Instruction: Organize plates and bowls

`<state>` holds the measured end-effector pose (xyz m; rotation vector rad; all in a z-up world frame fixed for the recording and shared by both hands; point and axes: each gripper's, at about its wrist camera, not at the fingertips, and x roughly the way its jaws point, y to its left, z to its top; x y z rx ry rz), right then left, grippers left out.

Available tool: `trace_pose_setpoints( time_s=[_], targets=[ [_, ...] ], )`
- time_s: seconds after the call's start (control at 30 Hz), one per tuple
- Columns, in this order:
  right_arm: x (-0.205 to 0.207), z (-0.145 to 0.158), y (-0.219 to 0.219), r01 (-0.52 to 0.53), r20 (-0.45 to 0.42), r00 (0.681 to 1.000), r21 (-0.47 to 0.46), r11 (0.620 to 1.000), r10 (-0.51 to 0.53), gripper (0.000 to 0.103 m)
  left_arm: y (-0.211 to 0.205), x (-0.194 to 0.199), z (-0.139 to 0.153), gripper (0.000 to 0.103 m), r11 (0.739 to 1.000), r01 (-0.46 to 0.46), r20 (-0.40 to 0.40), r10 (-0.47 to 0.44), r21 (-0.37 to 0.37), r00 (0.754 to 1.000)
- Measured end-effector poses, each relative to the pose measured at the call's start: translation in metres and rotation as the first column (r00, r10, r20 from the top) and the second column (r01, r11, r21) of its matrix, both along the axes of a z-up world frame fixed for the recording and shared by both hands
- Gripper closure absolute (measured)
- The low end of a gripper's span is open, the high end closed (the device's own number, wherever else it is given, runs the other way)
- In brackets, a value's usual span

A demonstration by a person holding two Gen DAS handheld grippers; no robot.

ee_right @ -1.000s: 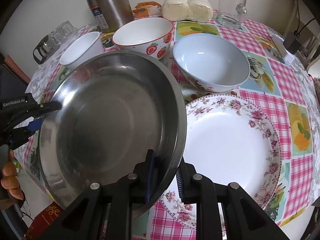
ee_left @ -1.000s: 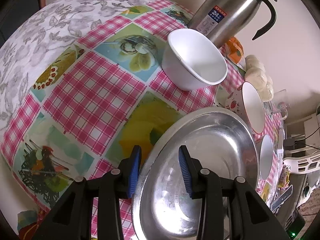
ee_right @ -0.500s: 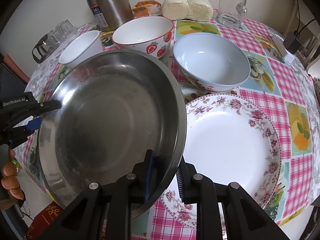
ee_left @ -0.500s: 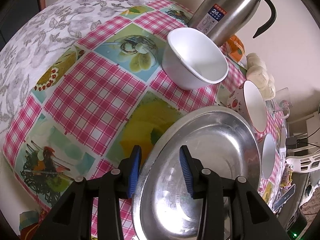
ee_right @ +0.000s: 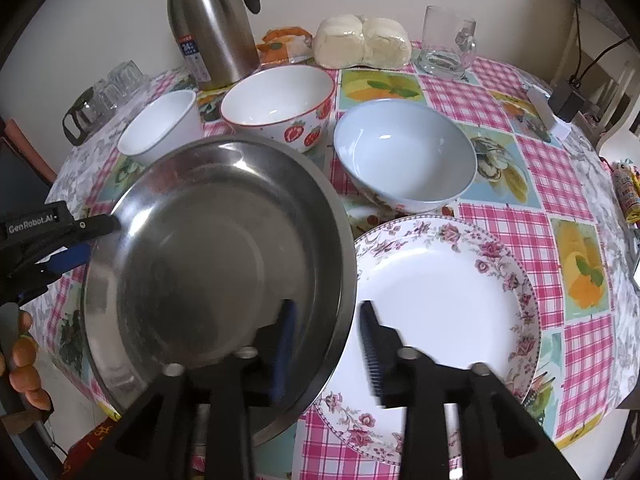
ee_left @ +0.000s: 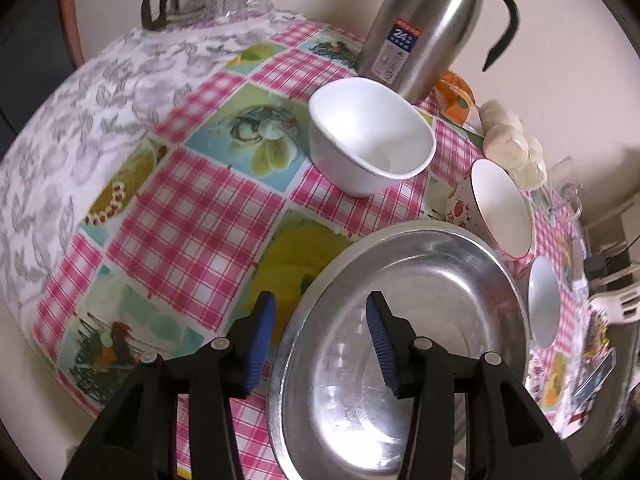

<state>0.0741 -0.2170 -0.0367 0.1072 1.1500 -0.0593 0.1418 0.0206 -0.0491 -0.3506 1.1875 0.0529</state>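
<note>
A wide steel basin (ee_right: 216, 264) sits at the table's near left, its right rim overlapping the flowered plate (ee_right: 440, 292). My right gripper (ee_right: 326, 344) straddles that rim with its jaws opening; one finger is inside the basin, the other is over the plate, and neither pad presses. My left gripper (ee_left: 320, 340) straddles the basin (ee_left: 400, 360) on the opposite rim, its jaws also opening with the blue pads clear of the metal. Behind the basin stand a small white bowl (ee_right: 160, 128), a strawberry bowl (ee_right: 280, 104) and a pale blue bowl (ee_right: 404, 156).
A steel thermos (ee_right: 212, 24), wrapped buns (ee_right: 362, 42), a glass mug (ee_right: 446, 46) and several drinking glasses (ee_right: 104, 96) line the back by the wall. A person's fingers (ee_right: 24, 360) show at the far left. The table edge runs just below both grippers.
Both grippers' jaws have spread apart. The right pads, which were pinching the basin's rim, have let go of it. The basin itself has hardly moved.
</note>
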Motion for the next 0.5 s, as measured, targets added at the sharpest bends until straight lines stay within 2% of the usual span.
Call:
trace_pose_setpoints(
  time_s=[0.07, 0.17, 0.33, 0.5],
  targets=[
    [0.001, 0.001, 0.000, 0.004, 0.009, 1.000, -0.005, 1.000, -0.004, 0.047, -0.004, -0.001, 0.002, 0.052, 0.999, 0.019, 0.005, -0.020, 0.029, 1.000],
    [-0.001, 0.002, 0.001, 0.007, 0.016, 1.000, -0.003, 1.000, -0.007, 0.040, -0.010, 0.000, 0.006, 0.037, 0.996, 0.049, 0.012, -0.050, 0.078, 0.999],
    [-0.001, 0.003, 0.000, 0.012, 0.029, 1.000, -0.002, 1.000, -0.012, 0.030, -0.019, 0.000, 0.008, 0.036, 0.987, 0.090, 0.013, -0.092, 0.136, 0.996],
    [-0.002, 0.006, -0.005, 0.025, 0.055, 0.998, -0.001, 1.000, -0.025, 0.023, -0.025, 0.002, 0.008, 0.029, 0.980, 0.115, 0.005, -0.118, 0.165, 0.993]
  ],
)
